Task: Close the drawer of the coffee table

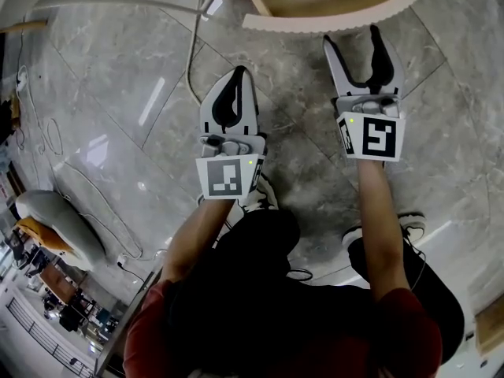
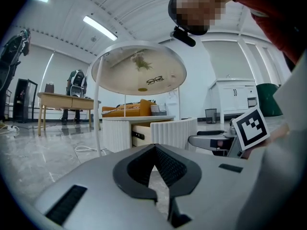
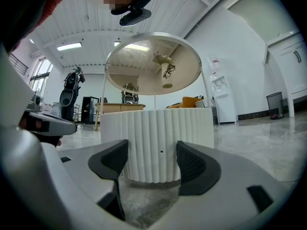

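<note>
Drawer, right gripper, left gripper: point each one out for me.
Drawer (image 3: pixel 156 143), right gripper view, fluted front panel.
Right gripper (image 1: pixel 352 35), head view, midway between open fingers.
Left gripper (image 1: pixel 241 71), head view, closed fingertips.

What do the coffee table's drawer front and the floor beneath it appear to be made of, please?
The drawer front looks like matte white painted wood or moulded board, given its even vertical fluting; which, I cannot tell. The floor looks like polished grey marble or marble-look tile: veining, grout lines, lamp reflections.
</note>
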`<state>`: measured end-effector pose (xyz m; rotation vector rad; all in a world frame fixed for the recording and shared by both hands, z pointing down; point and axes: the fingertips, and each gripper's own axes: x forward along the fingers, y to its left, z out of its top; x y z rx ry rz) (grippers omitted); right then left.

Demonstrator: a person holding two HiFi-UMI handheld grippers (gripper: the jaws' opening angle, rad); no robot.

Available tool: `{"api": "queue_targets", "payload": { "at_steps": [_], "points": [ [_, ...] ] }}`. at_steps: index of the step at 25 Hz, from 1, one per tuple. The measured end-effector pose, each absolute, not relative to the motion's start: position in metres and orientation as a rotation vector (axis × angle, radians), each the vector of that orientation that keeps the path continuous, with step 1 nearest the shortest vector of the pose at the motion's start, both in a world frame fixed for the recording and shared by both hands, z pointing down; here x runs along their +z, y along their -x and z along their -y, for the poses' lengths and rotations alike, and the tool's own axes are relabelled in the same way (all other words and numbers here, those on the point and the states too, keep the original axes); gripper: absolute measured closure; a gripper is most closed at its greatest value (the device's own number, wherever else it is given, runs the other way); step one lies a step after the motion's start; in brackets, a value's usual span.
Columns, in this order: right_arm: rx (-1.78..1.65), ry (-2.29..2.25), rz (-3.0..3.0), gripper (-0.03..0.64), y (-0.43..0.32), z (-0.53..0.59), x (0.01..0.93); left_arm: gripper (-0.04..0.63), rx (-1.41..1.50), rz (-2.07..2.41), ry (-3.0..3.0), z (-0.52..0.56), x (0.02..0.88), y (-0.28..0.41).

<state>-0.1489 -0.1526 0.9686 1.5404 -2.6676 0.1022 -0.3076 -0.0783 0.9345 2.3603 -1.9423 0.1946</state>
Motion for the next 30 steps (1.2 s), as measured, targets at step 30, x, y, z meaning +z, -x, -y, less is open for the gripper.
{"api": "queue_targets", "payload": {
  "at_steps": [30],
  "points": [
    [0.061, -1.535, 2.645, 0.299, 0.192, 0.228, 0.972, 0.583, 0.191, 1.968, -2.366, 0.085, 0.932, 0.315]
  ]
}}
